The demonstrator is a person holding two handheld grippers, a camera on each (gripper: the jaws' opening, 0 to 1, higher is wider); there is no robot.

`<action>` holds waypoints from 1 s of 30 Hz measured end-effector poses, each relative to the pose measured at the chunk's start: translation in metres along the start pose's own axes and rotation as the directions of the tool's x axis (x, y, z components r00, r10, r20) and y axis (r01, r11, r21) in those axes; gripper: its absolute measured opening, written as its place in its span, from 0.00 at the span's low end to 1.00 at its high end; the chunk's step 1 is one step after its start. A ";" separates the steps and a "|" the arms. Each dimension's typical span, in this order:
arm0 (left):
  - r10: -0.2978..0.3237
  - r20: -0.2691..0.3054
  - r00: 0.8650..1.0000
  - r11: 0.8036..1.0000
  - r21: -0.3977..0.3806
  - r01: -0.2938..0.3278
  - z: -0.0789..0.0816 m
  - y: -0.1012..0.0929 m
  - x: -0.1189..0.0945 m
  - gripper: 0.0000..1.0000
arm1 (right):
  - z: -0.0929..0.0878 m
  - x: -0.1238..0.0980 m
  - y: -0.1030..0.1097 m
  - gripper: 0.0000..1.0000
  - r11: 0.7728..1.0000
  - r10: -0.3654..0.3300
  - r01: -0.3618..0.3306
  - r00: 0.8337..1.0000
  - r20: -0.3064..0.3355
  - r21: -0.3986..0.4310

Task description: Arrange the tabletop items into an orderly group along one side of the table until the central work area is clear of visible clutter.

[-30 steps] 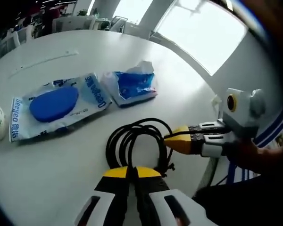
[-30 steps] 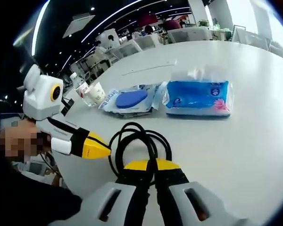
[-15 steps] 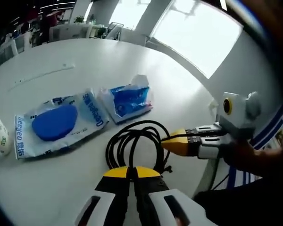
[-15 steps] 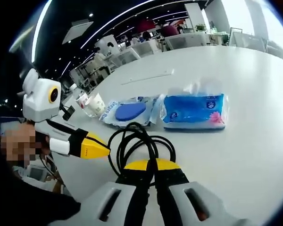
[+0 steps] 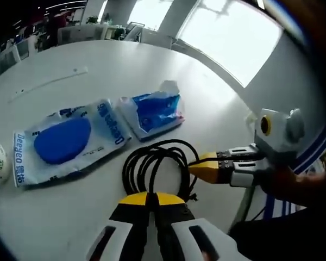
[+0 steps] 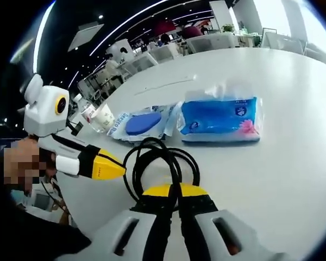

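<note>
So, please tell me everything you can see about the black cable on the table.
The black cable is a thin, rubbery-looking cord wound into several loose loops, lying flat on the white table close to its near edge. The left hand-held gripper is shut on its near end; the right hand-held gripper is shut on the coil from the other side. The wet wipes pack and blue tissue pack lie just beyond it, apart from it.
</note>
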State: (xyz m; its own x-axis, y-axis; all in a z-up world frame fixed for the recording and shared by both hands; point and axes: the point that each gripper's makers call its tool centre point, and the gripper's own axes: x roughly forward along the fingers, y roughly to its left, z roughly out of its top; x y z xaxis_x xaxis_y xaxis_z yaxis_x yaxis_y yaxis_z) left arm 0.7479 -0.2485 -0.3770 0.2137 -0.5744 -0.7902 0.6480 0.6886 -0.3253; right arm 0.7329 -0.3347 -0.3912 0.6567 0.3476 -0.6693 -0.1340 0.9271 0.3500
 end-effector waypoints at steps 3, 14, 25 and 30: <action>0.006 -0.008 1.000 1.000 -0.004 -0.006 -0.001 0.003 0.002 0.02 | 0.001 -0.002 0.000 0.00 1.000 -0.002 0.002 1.000 0.001 0.002; 0.016 -0.003 1.000 0.998 0.055 -0.016 -0.006 0.010 0.004 0.03 | 0.004 0.002 -0.006 0.12 0.998 -0.018 0.019 1.000 0.007 -0.054; -0.019 0.107 0.994 0.999 0.039 0.015 -0.008 0.014 -0.010 0.18 | 0.013 -0.006 0.000 0.24 0.996 -0.013 0.017 0.999 0.046 -0.088; -0.013 0.157 0.987 1.000 0.022 0.010 -0.014 0.021 -0.025 0.25 | 0.020 -0.008 0.002 0.29 0.994 -0.008 0.016 0.997 0.071 -0.108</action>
State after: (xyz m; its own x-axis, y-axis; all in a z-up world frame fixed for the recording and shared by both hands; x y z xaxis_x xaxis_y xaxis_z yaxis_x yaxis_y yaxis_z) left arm 0.7458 -0.2136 -0.3707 0.3175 -0.6457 -0.6944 0.6660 0.6732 -0.3215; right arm 0.7418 -0.3386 -0.3722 0.7089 0.3291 -0.6238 -0.2027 0.9422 0.2667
